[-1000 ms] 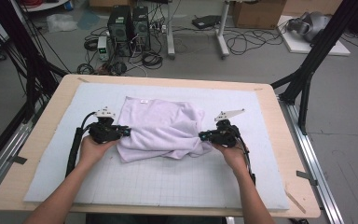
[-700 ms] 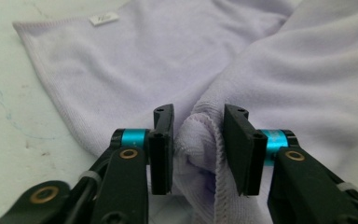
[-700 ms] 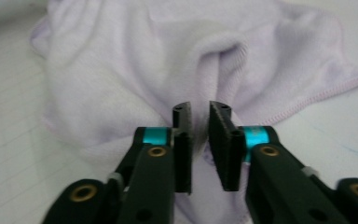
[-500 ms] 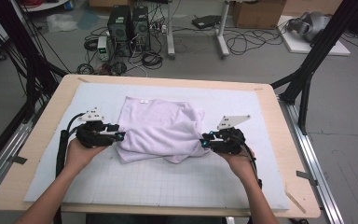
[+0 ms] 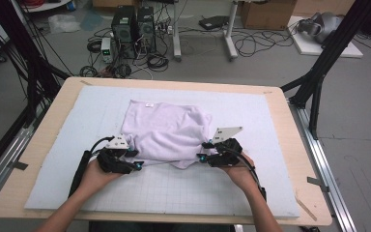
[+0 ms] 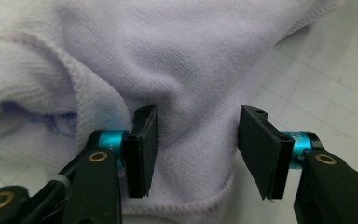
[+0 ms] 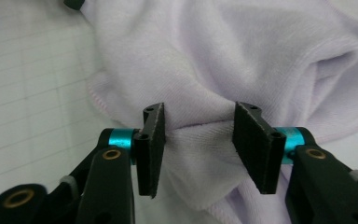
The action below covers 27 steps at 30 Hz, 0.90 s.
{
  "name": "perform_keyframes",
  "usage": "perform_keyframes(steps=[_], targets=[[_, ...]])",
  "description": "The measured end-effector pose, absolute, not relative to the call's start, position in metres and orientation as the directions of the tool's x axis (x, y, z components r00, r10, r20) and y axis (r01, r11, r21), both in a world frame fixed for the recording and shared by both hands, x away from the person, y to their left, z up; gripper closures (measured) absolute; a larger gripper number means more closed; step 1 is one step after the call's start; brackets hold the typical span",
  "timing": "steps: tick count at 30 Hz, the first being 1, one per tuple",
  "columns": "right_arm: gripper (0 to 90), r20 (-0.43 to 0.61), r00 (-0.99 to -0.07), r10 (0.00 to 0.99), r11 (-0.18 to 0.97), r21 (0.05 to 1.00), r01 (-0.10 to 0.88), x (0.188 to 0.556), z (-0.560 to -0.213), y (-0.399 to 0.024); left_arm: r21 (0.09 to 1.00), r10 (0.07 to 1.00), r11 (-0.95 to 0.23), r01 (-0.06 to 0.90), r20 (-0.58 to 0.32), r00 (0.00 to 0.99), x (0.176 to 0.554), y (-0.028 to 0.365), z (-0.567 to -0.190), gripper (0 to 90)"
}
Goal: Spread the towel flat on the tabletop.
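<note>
A lavender towel (image 5: 166, 128) lies crumpled and loosely folded on the white gridded mat (image 5: 77, 125). My left gripper (image 5: 134, 154) is at the towel's near left edge. Its jaws have just been opening and now stand apart around a fold of the towel (image 6: 191, 56); the gripper (image 6: 196, 140) does not pinch it. My right gripper (image 5: 202, 151) is at the near right edge. Its jaws have also just been opening, and a bunched ridge of towel (image 7: 242, 56) lies loose between the pads of that gripper (image 7: 198, 140).
The mat covers most of a wooden table (image 5: 48, 121). Bare mat stretches to the left, right and front of the towel. On the floor beyond the far edge stand computer towers (image 5: 133, 24) among cables, and black frame legs (image 5: 319, 72) rise at the right.
Both grippers were shut on the towel's side edges; now their jaws stand open. Both hands have drawn toward the near edge, and the towel's front is bunched narrower.
</note>
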State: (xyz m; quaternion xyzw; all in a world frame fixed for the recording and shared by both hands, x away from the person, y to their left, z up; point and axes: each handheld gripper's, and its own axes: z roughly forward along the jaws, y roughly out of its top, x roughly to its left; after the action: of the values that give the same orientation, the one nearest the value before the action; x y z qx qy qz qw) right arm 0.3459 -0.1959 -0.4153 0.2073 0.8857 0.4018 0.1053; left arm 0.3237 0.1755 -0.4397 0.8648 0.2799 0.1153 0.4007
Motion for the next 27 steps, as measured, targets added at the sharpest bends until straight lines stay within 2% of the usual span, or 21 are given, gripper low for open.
perform_keyframes(steps=[3,5,8,13,20,24,27], targets=[[68.1,0.047,-0.889,0.455,0.569,0.753,0.331,0.355,-0.423,-0.194,0.759,0.591,-0.512,0.401,-0.027,0.806,0.326,0.181,-0.438,74.6],[76.8,0.064,-0.890,0.450,0.567,0.750,0.341,0.356,-0.423,-0.194,0.757,0.584,-0.518,0.399,-0.028,0.811,0.326,0.183,-0.436,81.1],[80.9,0.047,-0.893,0.447,0.576,0.749,0.327,0.350,-0.416,-0.196,0.764,0.570,-0.514,0.389,-0.034,0.821,0.322,0.186,-0.429,81.9],[82.0,0.051,-0.895,0.444,0.551,0.772,0.317,0.335,-0.399,-0.206,0.807,0.560,-0.476,0.349,-0.027,0.828,0.313,0.197,-0.399,82.1],[82.7,0.033,-0.917,0.396,0.506,0.826,0.249,0.300,-0.361,-0.213,0.846,0.523,-0.450,0.286,-0.010,0.852,0.287,0.212,-0.360,82.2],[82.8,-0.010,-0.928,0.373,0.502,0.843,0.194,0.286,-0.337,-0.212,0.841,0.501,-0.452,0.298,-0.037,0.865,0.281,0.218,-0.356,82.0],[82.8,-0.020,-0.922,0.387,0.525,0.826,0.203,0.294,-0.335,-0.211,0.830,0.522,-0.457,0.320,-0.040,0.852,0.291,0.217,-0.364,81.0]])
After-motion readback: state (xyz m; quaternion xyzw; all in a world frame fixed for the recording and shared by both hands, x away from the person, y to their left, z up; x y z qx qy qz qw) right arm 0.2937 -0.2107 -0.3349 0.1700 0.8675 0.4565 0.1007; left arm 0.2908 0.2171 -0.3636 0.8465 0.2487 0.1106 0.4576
